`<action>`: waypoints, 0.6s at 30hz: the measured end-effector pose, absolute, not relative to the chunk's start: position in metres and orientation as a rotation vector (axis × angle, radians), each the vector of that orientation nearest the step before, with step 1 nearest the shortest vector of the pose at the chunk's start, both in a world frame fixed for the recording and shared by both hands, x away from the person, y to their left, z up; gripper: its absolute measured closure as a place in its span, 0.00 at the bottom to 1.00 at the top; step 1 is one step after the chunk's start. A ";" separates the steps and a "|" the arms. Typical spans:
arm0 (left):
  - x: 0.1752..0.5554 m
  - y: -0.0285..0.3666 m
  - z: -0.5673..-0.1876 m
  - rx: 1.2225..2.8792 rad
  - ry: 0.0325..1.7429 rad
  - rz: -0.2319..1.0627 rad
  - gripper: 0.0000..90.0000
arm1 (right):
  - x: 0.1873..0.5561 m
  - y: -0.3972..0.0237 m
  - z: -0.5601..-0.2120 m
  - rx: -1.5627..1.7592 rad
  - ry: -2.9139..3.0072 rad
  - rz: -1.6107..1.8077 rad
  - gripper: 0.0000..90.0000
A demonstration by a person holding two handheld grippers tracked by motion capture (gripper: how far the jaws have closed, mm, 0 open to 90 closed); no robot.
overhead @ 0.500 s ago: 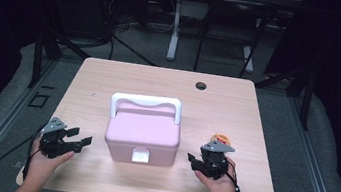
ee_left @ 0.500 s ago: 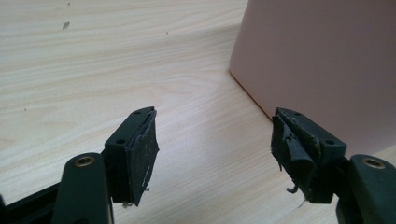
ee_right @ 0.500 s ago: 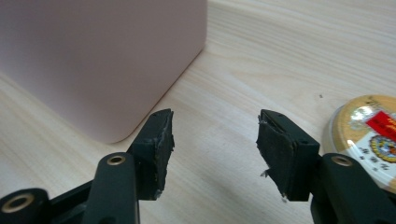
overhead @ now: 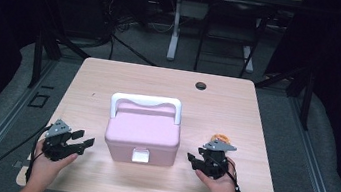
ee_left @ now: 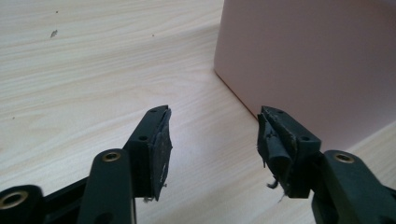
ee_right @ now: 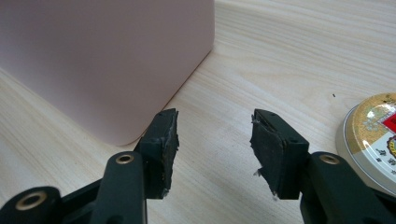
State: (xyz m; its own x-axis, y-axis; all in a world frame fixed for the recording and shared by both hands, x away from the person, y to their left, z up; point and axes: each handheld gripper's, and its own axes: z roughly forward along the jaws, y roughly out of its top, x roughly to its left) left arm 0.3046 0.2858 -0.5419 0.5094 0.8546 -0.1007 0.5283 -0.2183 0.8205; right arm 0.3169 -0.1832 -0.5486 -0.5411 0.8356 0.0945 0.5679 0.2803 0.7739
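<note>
A pink box (overhead: pixel 143 132) with a white handle (overhead: pixel 146 101) and a white front latch (overhead: pixel 140 155) stands closed in the middle of the table. My left gripper (overhead: pixel 85 143) rests on the wood to its left, jaws pointing at it. In the left gripper view the left gripper (ee_left: pixel 212 135) is open and empty, with the box wall (ee_left: pixel 308 60) just ahead on the right. My right gripper (overhead: pixel 191 158) lies on the other side. In the right gripper view the right gripper (ee_right: pixel 215 135) is open and empty, with the box corner (ee_right: pixel 102 60) ahead on the left.
A round tin with a gold and red lid (overhead: pixel 219 138) sits just behind the right gripper; its lid (ee_right: pixel 373 135) appears at the right edge of the right gripper view. The light wooden table (overhead: pixel 237 110) has a dark cable hole (overhead: pixel 200 85) near its far edge.
</note>
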 end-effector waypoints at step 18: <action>0.309 0.283 -0.537 1.890 1.153 0.463 0.58 | 0.317 -0.184 -0.539 1.245 2.206 1.164 0.56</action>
State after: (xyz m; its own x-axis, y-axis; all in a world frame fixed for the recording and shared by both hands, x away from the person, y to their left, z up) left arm 0.3085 0.2832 -0.5372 0.5063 0.8549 -0.1129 0.5396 -0.2120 0.8148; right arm 0.3171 -0.1836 -0.5386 -0.5515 0.8297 0.0868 0.5399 0.2756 0.7954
